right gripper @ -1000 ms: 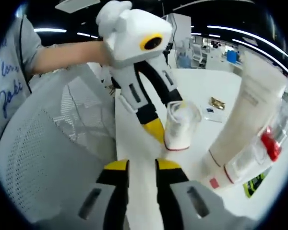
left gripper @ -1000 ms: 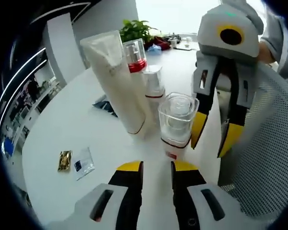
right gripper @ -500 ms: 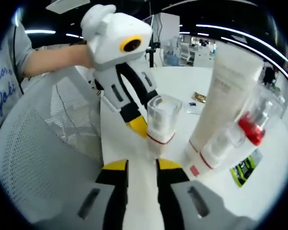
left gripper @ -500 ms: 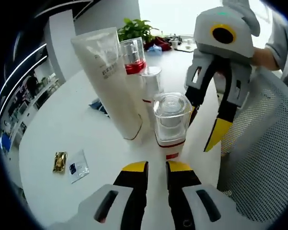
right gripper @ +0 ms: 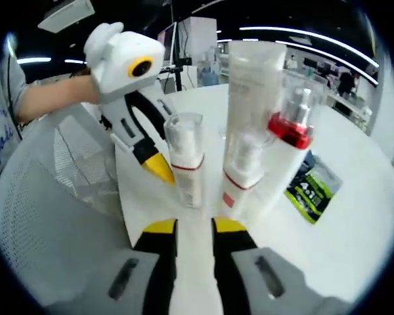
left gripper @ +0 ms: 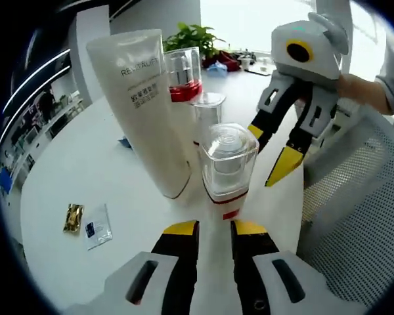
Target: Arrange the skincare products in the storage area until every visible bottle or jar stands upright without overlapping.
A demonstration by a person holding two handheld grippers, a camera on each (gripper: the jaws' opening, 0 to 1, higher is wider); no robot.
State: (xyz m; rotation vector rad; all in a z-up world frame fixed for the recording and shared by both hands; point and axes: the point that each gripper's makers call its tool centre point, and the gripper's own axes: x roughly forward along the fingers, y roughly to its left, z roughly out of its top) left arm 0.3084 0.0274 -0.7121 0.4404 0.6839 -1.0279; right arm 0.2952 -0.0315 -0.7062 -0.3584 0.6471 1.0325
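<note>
Right gripper [left gripper: 272, 156] backed off clear-capped pump bottle [left gripper: 226, 169], jaws parted, empty. Left gripper [left gripper: 213, 229] nearly closed, empty, just before bottle. Bottle, cream tube [left gripper: 148, 111], red-collared bottle [left gripper: 182, 73] upright, clustered on worktop [left gripper: 72, 164]. Arrangement looks near done.

Place: open-plan office or showroom
Evidence: long ceiling light strips [right gripper: 315, 36]; round white table [left gripper: 72, 164]; mesh office chair [left gripper: 361, 197]; potted plant [left gripper: 196, 36]; distant desks.

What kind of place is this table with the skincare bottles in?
Probably an open-plan office or lab: a round white table, a mesh office chair, strip ceiling lights, and a potted plant on the table's far side.
</note>
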